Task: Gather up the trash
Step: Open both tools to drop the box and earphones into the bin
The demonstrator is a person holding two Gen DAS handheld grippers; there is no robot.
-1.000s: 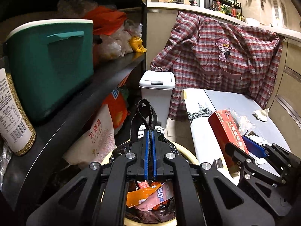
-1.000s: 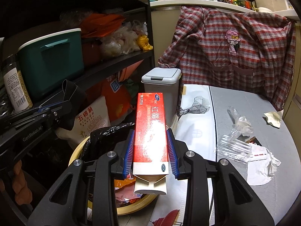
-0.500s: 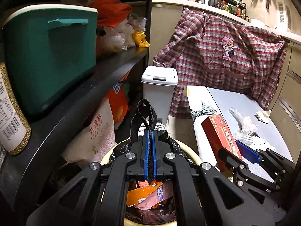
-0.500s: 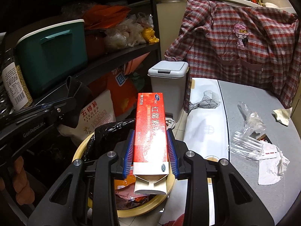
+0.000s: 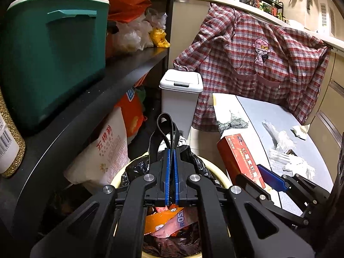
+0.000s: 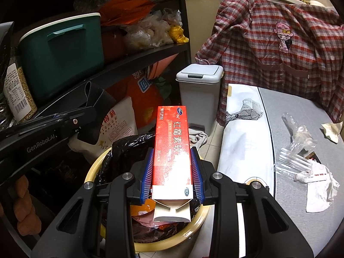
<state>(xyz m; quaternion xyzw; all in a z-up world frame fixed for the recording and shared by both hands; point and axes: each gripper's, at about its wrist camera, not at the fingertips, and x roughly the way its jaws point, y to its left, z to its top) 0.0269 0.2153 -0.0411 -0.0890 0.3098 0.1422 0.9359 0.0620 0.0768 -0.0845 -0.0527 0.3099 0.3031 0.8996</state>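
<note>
My right gripper [image 6: 172,167] is shut on a red carton [image 6: 173,148] with white Chinese print and holds it over the cream trash bin [image 6: 193,220], which has a black liner. The carton's open flap hangs above wrappers in the bin. The carton [image 5: 238,161] and right gripper [image 5: 266,179] also show at the right of the left wrist view. My left gripper [image 5: 171,150] is shut on a black strap loop [image 5: 164,129] above the bin's rim [image 5: 210,165]. Orange and pink wrappers [image 5: 172,219] lie inside.
A grey table [image 6: 301,129] at the right carries clear plastic wrap [image 6: 298,148], crumpled tissue [image 6: 320,191] and a paper scrap [image 6: 332,130]. A white lidded bin [image 5: 180,99] stands behind. Black shelves [image 5: 90,99] with a teal box [image 5: 53,53] crowd the left. A plaid shirt [image 5: 258,64] hangs behind.
The right gripper has carried the red carton leftward from the table's edge to above the trash bin. The left gripper stays shut on the strap and has barely moved.
</note>
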